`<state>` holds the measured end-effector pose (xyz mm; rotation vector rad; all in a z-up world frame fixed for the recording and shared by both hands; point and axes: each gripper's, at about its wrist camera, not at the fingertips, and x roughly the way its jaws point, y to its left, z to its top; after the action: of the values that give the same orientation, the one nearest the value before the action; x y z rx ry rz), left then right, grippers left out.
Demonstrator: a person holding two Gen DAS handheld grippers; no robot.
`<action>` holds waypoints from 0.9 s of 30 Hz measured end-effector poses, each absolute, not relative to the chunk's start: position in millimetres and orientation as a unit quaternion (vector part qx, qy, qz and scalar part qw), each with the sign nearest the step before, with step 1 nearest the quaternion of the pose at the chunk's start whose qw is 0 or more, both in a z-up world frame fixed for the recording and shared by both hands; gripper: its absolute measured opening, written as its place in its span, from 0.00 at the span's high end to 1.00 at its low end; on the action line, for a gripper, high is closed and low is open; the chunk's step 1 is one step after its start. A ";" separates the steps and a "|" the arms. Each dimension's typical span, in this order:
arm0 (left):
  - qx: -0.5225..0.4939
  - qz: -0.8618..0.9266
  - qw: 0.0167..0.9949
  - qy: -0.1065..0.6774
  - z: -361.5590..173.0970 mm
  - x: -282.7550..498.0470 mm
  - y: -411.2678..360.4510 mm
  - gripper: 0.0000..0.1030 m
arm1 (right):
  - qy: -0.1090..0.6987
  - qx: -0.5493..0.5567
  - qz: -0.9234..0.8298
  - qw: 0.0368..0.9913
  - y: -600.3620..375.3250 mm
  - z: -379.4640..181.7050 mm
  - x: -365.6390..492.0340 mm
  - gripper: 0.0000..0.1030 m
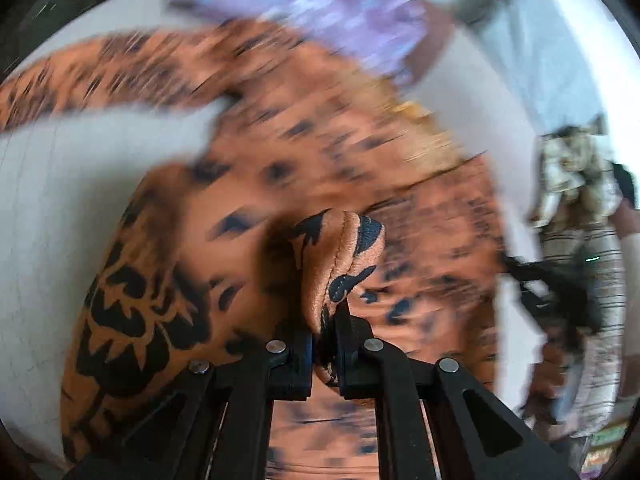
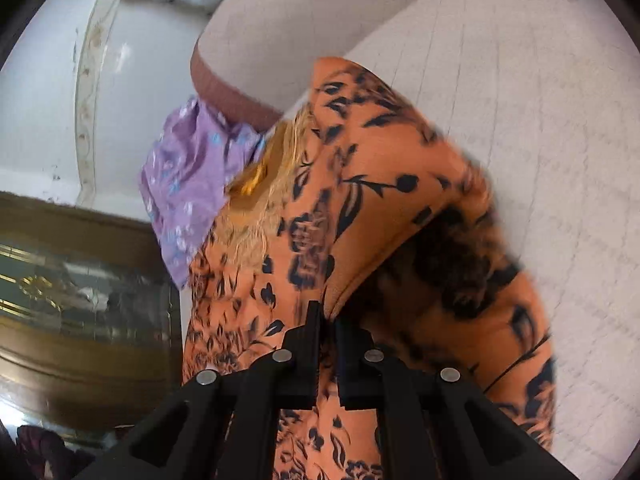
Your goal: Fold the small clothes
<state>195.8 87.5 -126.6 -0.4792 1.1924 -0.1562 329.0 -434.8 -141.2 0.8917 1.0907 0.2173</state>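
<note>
The left gripper [image 1: 326, 320] sits nearest its camera, its jaws clenched on a stitched hem fold of the orange garment [image 1: 280, 184], which bulges up between the black fingers [image 1: 298, 356]. In the right wrist view the right gripper [image 2: 327, 320] is likewise clamped on an edge of the same orange garment [image 2: 372, 200], the cloth pinched into the narrow slit between its jaws.

The white quilted surface [image 1: 60, 220] is the largest thing around, spreading to the left of the left gripper and ahead and to the right of the right one [image 2: 540, 140]. On it the orange garment, printed with black flowers and leaves, stretches forward from both grippers, partly lifted and draped over itself ahead of the right gripper, with a shadowed hollow under the raised flap. Much of the left view is blurred.

Beyond the orange cloth, ahead of the left gripper, lies a purple flowered garment [image 1: 320, 4]; from the right gripper it shows ahead and to the left [image 2: 188, 184]. Between the two fabrics sits a small yellow fringed piece [image 2: 264, 184], touching the orange garment.
</note>
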 end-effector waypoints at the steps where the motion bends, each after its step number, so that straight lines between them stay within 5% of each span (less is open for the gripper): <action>1: -0.222 -0.058 0.787 0.573 -138.9 197.3 90.7 0.91 | 0.516 0.387 0.089 0.759 -427.7 -147.0 329.8 0.93; 4: -0.222 -0.065 0.796 0.559 -123.9 193.2 90.4 0.90 | 0.557 0.344 0.069 0.752 -412.2 -169.0 335.9 0.93; 8: -0.160 -0.031 0.823 0.545 -104.2 183.5 89.3 0.57 | 0.541 0.338 0.098 0.764 -409.0 -153.1 326.4 0.90; 10: -0.160 -0.036 0.830 0.533 -91.7 171.2 99.9 0.56 | 0.536 0.341 0.088 0.767 -421.2 -138.1 310.8 0.90; 12: -0.157 -0.039 0.845 0.509 -75.0 156.9 112.4 0.37 | 0.529 0.330 0.083 0.778 -429.8 -118.6 289.1 0.90; 14: -0.148 -0.005 0.864 0.481 -61.1 142.9 130.6 0.28 | 0.518 0.292 0.052 0.802 -433.9 -96.6 249.6 0.88; 15: -0.148 0.009 0.868 0.473 -57.9 141.7 139.3 0.23 | 0.518 0.279 0.042 0.808 -435.2 -92.8 231.5 0.73; 16: -0.156 0.027 0.868 0.470 -56.7 137.9 153.1 0.21 | 0.518 0.271 0.032 0.811 -437.1 -92.5 206.4 0.36; 17: -0.162 0.034 0.865 0.473 -58.3 141.8 159.3 0.18 | 0.516 0.270 0.025 0.812 -438.5 -93.4 196.2 0.17; 18: -0.165 0.036 0.858 0.485 -65.7 146.8 165.1 0.16 | 0.506 0.272 0.012 0.818 -442.4 -96.3 173.7 0.08; 26: -0.173 -0.029 0.806 0.565 -112.3 158.9 153.3 0.17 | 0.550 0.285 -0.026 0.784 -472.4 -126.1 131.4 0.11; 27: -0.172 -0.026 0.798 0.577 -119.4 161.8 153.9 0.25 | 0.561 0.287 -0.015 0.776 -470.5 -131.4 132.0 0.14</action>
<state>161.8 153.9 -119.4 -0.3694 1.2376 -0.0558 132.0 -470.5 -131.4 0.6202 1.2140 -0.0331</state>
